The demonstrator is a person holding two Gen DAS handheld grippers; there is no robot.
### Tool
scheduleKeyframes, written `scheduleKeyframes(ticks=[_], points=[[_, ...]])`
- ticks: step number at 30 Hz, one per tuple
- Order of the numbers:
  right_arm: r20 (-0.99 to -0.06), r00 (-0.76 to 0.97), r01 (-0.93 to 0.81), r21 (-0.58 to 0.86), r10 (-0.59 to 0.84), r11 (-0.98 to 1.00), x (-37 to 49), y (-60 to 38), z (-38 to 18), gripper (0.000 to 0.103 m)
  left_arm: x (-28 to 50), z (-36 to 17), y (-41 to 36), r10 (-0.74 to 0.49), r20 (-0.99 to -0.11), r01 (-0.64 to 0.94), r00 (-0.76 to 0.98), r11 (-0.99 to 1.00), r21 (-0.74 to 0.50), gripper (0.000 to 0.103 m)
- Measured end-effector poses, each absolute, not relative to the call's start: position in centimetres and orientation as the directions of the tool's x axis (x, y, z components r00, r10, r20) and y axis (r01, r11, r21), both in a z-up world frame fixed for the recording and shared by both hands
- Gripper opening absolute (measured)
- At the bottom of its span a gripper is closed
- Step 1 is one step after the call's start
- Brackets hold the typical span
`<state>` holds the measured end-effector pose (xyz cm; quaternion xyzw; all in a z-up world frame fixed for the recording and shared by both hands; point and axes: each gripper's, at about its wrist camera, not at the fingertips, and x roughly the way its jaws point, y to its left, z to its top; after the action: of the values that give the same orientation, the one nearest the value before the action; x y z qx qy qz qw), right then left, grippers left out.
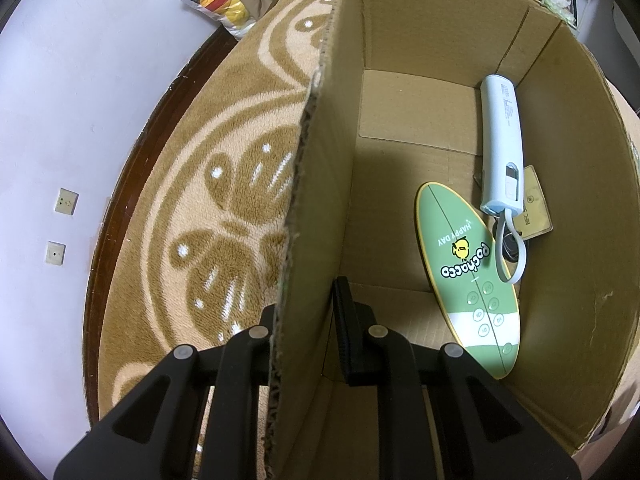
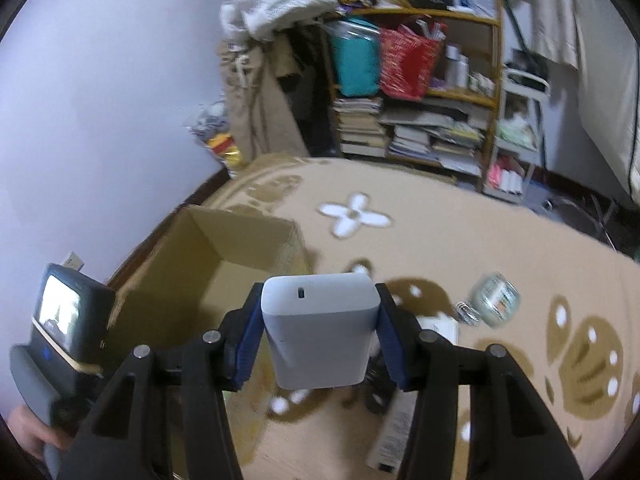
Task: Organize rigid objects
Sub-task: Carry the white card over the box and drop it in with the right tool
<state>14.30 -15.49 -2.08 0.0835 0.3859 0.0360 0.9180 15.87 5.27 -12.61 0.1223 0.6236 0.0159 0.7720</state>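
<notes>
I'm working over the cardboard box (image 1: pixel 448 128), which sits on the patterned rug (image 1: pixel 224 184) by the wall, open at the top; my left gripper (image 1: pixel 310 320) is clamped tight on its near-left wall, one finger outside and one inside, so I judge the box is steadied for loading. My right gripper (image 2: pixel 320 340) has its blue pads pressed on both sides of a grey power bank (image 2: pixel 320 328), jaws about half apart around it, with the box to its left and a little further away. To do this step well, I'd carry the bank over the open top and lower it onto the bare cardboard floor at the far left, since the right side already holds the green oval Pochacco remote (image 1: pixel 470 276), the white stick-shaped device (image 1: pixel 502 148) and a small tan card (image 1: pixel 536 204). I'd release only once it rests flat. The glass jar (image 2: pixel 494 298) and paper clips (image 2: pixel 468 312) still lie on the rug to the right
</notes>
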Motion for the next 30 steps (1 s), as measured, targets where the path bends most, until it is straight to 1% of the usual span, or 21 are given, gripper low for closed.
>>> scheduleKeyframes(ticks=[7,12,24,30], points=[[-0.678,0.712,-0.07,0.19,0.183,0.979,16.0,-12.4,-1.0,0.056,16.0,-12.5,5.4,0.172,-0.96,0.126,0.219,0.971,0.203,0.015],[-0.695,0.681,-0.082,0.242,0.232,0.967,17.8,-11.6,-2.2,0.056,16.0,-12.4,5.6,0.162,-0.962,0.12,0.218,0.974,0.192,0.015],[-0.738,0.636,-0.046,0.253,0.224,0.966,19.7,-10.7,-5.8,0.056,16.2,-12.4,5.8,0.161,-0.963,0.118,0.217,0.975,0.189,0.015],[-0.72,0.669,-0.029,0.226,0.187,0.974,19.3,-10.6,-5.7,0.056,16.1,-12.3,5.8,0.158,-0.963,0.118,0.219,0.975,0.186,0.015]])
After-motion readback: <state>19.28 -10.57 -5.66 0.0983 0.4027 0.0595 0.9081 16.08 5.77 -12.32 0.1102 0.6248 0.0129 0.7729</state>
